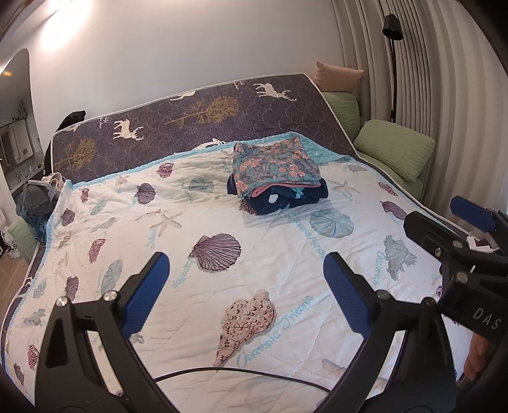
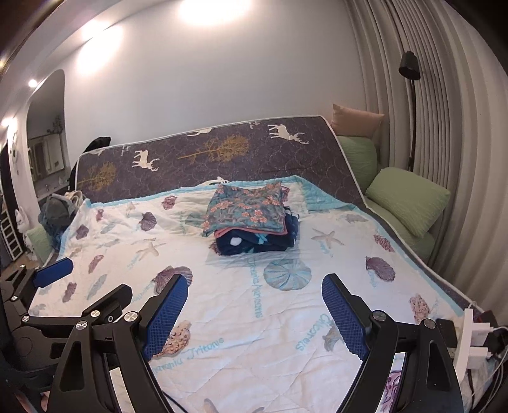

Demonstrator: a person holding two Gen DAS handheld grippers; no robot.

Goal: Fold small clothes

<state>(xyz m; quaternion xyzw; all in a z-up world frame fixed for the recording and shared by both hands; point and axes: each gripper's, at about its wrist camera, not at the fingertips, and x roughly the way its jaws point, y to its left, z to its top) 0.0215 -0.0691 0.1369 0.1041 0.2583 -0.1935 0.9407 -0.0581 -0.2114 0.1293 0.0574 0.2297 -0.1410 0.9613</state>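
Observation:
A stack of folded clothes sits mid-bed: a teal floral piece [image 1: 274, 165] on top, a pink layer and a navy piece [image 1: 287, 198] beneath. It shows in the right wrist view too [image 2: 246, 211]. My left gripper [image 1: 244, 286] is open and empty, held above the near part of the shell-print quilt [image 1: 197, 203], well short of the stack. My right gripper [image 2: 254, 313] is open and empty, beside the left one. The right gripper shows at the right edge of the left view [image 1: 470, 219]; the left gripper shows at the left edge of the right view [image 2: 54, 271].
A dark deer-print mattress [image 1: 190, 117] leans up at the back. Green pillows [image 1: 393, 147] lie right, by the curtain and floor lamp [image 1: 393, 28]. An unfolded clothes heap [image 1: 36, 197] sits at the bed's left edge. A cable [image 1: 241, 371] crosses the near quilt; a power strip [image 2: 473, 336] is near right.

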